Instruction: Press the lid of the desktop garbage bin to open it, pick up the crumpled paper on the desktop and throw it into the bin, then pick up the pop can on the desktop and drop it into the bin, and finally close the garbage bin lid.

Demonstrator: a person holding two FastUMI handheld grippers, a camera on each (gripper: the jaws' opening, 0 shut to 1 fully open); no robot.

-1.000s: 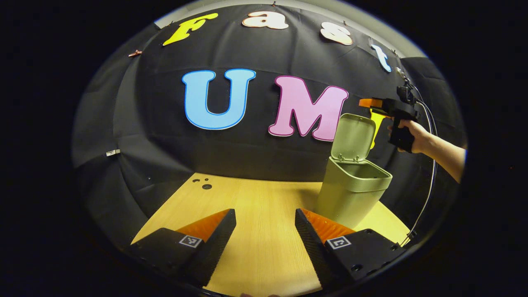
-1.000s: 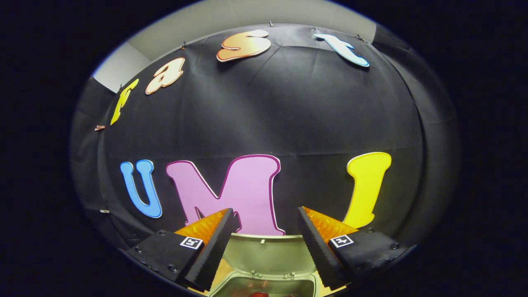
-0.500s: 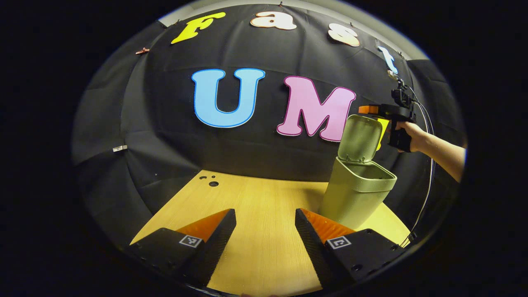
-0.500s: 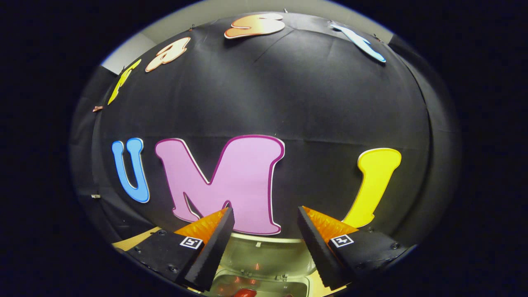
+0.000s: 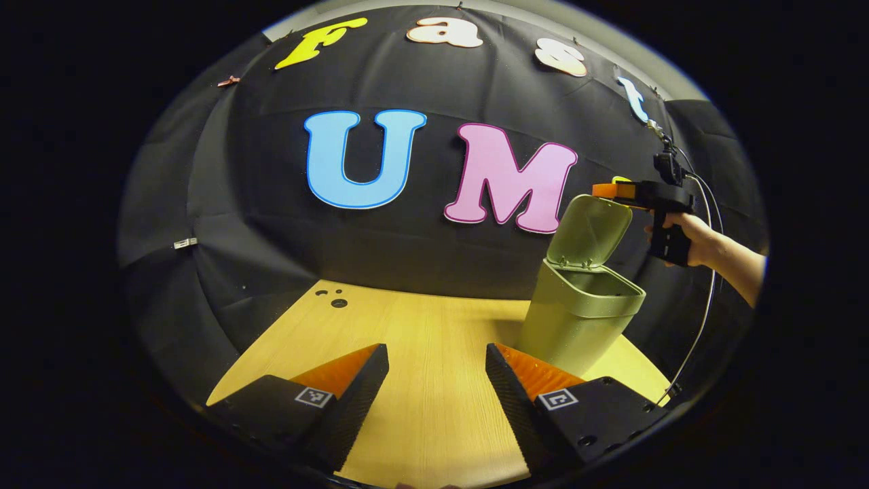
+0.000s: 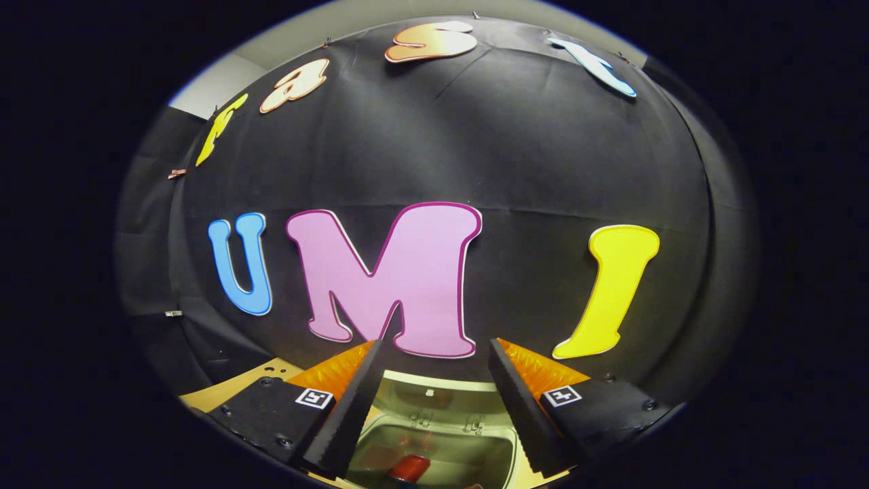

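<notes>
Left gripper view: the left gripper (image 5: 436, 380) hangs low over the wooden desktop (image 5: 434, 339), its fingers spread wide with nothing between them. To its right stands the green garbage bin (image 5: 577, 319), body upright on the desktop near the far right edge. The bin's lid (image 5: 589, 231) is raised on its rear hinge and tilts forward over the mouth. The right gripper (image 5: 614, 190), held in a person's hand (image 5: 692, 238), sits at the lid's top edge; whether it touches cannot be told.

Right gripper view: the right gripper's fingers stand wide apart and empty, directly above the open bin. Between them show the lid's inner face and the bin's mouth. Inside the bin lies the red pop can (image 6: 407, 467). The crumpled paper cannot be made out.
</notes>
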